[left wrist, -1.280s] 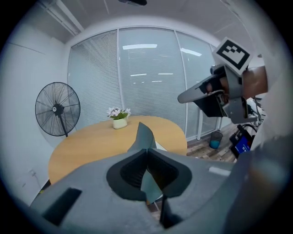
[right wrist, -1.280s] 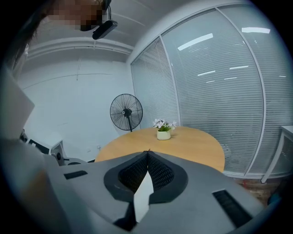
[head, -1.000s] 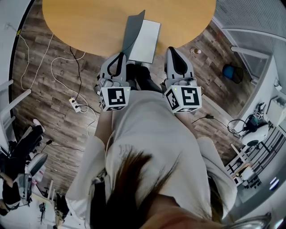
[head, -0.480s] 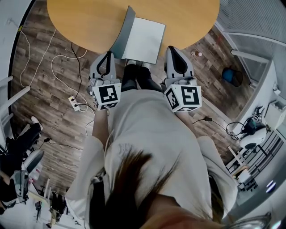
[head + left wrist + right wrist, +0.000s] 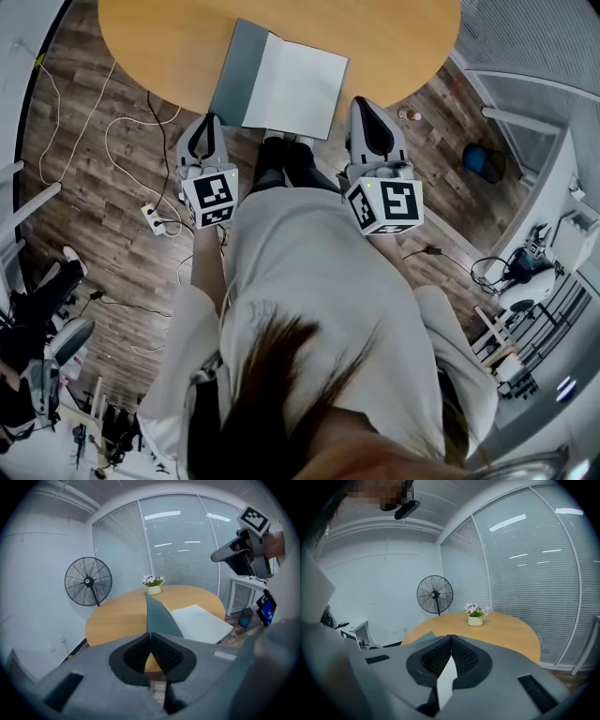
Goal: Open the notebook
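- Table (image 5: 169,56): round, wood.
- Notebook (image 5: 292,86): lies open at the table's near edge, grey cover (image 5: 234,75) to the left, white pages to the right. Probably light, thin and floppy, with a smooth cover; best pinched at an outer edge.
- Right gripper (image 5: 450,641): clamped on a white page edge.
- Left gripper (image 5: 150,641): closed, empty.
- Pot (image 5: 475,620): holds white flowers.

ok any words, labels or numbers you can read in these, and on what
No readable text in any view.
Left cube: a black-and-white square pattern only, no letters or digits.
Right cube: the same kind of pattern, no letters or digits.
Notebook: the open page looks blank, and the grey cover shows no print.
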Tool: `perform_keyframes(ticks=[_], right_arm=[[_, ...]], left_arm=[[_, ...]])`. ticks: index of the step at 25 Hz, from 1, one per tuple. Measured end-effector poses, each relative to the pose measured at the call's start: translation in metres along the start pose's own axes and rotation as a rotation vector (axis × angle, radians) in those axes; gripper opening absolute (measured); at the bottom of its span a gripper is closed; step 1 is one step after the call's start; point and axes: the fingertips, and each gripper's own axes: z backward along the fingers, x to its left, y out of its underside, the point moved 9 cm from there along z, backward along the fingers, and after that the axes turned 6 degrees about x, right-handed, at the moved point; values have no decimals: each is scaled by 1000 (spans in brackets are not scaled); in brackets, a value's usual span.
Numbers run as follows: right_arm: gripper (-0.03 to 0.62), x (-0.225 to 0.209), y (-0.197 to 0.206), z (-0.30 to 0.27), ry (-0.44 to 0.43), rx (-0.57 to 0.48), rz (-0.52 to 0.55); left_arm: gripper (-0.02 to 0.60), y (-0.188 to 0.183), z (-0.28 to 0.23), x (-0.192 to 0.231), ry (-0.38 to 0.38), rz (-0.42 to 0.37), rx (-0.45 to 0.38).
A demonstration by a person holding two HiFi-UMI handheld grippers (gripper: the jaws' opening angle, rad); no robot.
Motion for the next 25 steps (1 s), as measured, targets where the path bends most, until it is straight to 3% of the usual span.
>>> perform_keyframes(ticks=[11, 25], right_arm=[[2, -3, -3, -5, 29, 10, 1], [2, -5, 0, -6, 51, 19, -7]], left_arm=[[25, 24, -26, 13, -11, 93, 96], [25, 61, -55, 8, -7, 138, 226]])
